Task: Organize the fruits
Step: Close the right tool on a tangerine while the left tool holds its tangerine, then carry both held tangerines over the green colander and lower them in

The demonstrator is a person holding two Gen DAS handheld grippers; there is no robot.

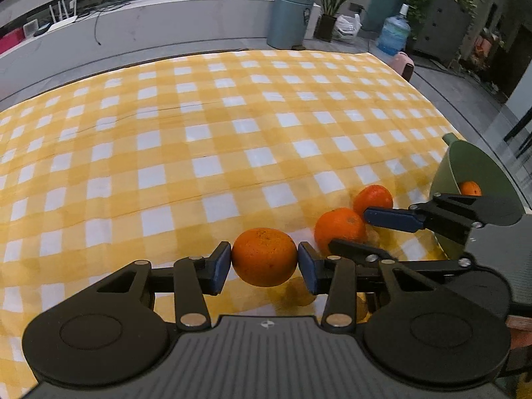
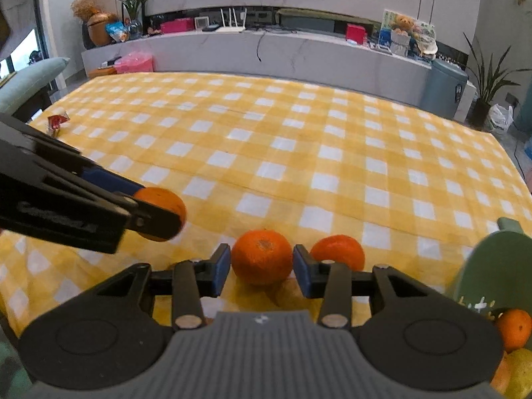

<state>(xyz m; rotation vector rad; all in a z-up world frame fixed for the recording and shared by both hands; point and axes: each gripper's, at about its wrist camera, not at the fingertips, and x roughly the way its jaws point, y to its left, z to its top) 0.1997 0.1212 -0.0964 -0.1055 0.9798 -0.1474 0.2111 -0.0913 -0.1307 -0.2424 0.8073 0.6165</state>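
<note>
My left gripper (image 1: 264,261) is shut on an orange (image 1: 264,252), held just above the yellow checked cloth (image 1: 199,133) with its shadow underneath. In the right wrist view that gripper (image 2: 159,216) and its orange (image 2: 164,199) enter from the left. A second orange (image 2: 261,256) rests on the cloth between the pads of my right gripper (image 2: 261,264), which stand close at each side. A third orange (image 2: 337,251) lies just right of it. From the left wrist, the right gripper (image 1: 349,229) straddles its orange (image 1: 339,227), with the third orange (image 1: 372,198) behind.
A green bowl (image 2: 495,266) stands at the table's right edge, holding an orange (image 2: 513,329) and a yellow fruit (image 2: 522,372); the bowl (image 1: 472,163) also shows beyond the right gripper. A red wrapper (image 2: 58,121) lies at the far left.
</note>
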